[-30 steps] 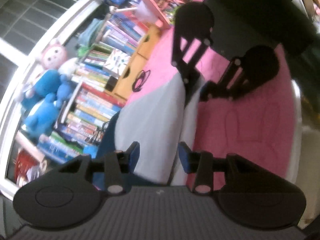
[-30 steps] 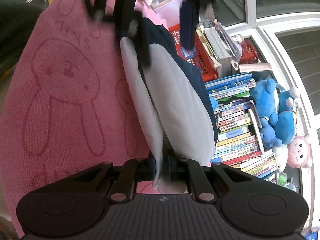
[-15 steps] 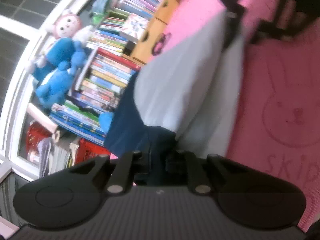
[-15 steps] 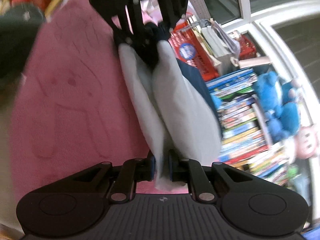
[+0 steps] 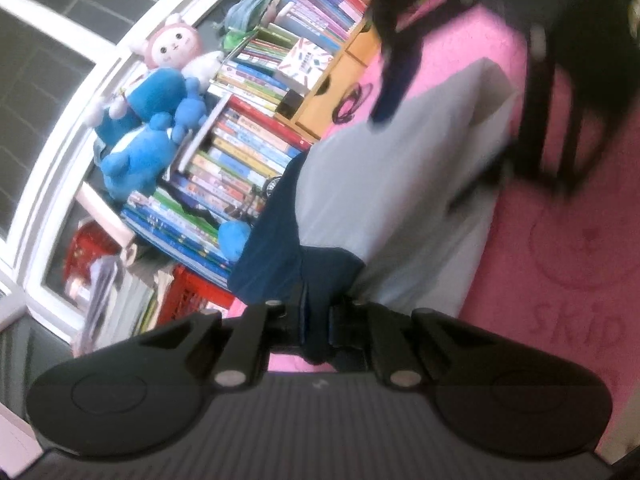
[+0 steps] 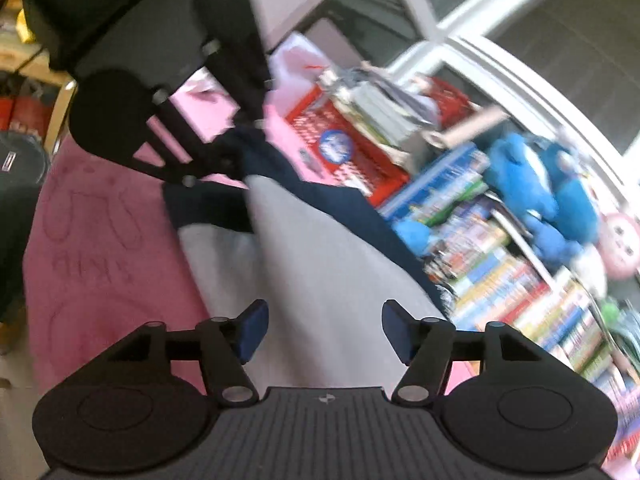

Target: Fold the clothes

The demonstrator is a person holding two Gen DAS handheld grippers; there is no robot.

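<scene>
1. The garment is smooth matt cloth, grey with navy parts.
2. The pink towel looks rough, looped terry.
3. The left gripper is matt black plastic.
4. The books have glossy covers.

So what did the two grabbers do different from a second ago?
The right gripper let go: its jaws were pinched on the grey end of the shirt and now stand wide open above it. The left gripper did the opposite, going from open to clamped on the shirt's dark blue end. The shirt stayed on the pink towel, with the books still behind.
</scene>
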